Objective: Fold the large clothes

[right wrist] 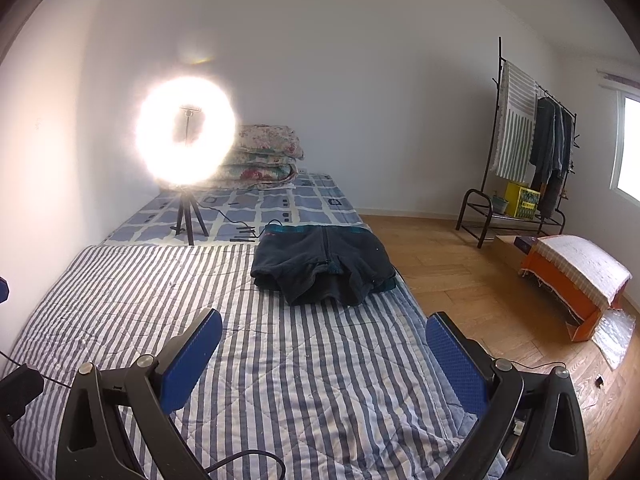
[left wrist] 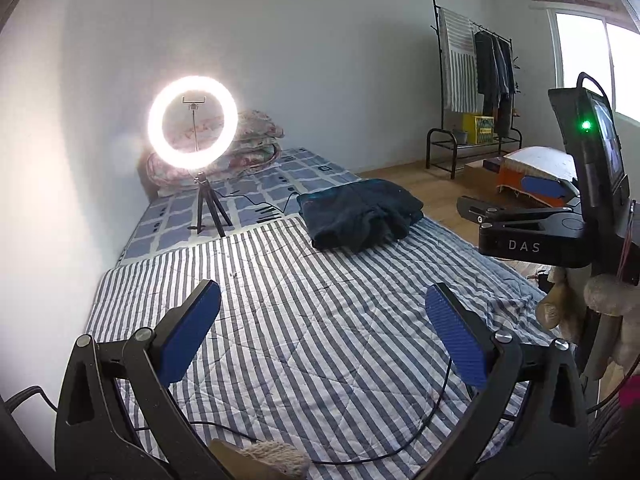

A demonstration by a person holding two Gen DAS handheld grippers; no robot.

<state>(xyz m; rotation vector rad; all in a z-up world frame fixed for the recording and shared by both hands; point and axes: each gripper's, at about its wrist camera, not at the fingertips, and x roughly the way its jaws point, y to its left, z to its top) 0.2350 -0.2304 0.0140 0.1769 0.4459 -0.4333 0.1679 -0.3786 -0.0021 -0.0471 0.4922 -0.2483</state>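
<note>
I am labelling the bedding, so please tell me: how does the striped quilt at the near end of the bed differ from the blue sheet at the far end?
The striped quilt has narrow grey and white stripes; the blue sheet has blue blocks on a pale ground. The striped quilt carries the folded dark garment; the blue sheet carries the ring light tripod and folded floral bedding. Both lie flat on the bed.

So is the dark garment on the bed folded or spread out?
Folded: the dark garment lies as a compact layered bundle on the striped quilt, untouched by either open gripper.
</note>
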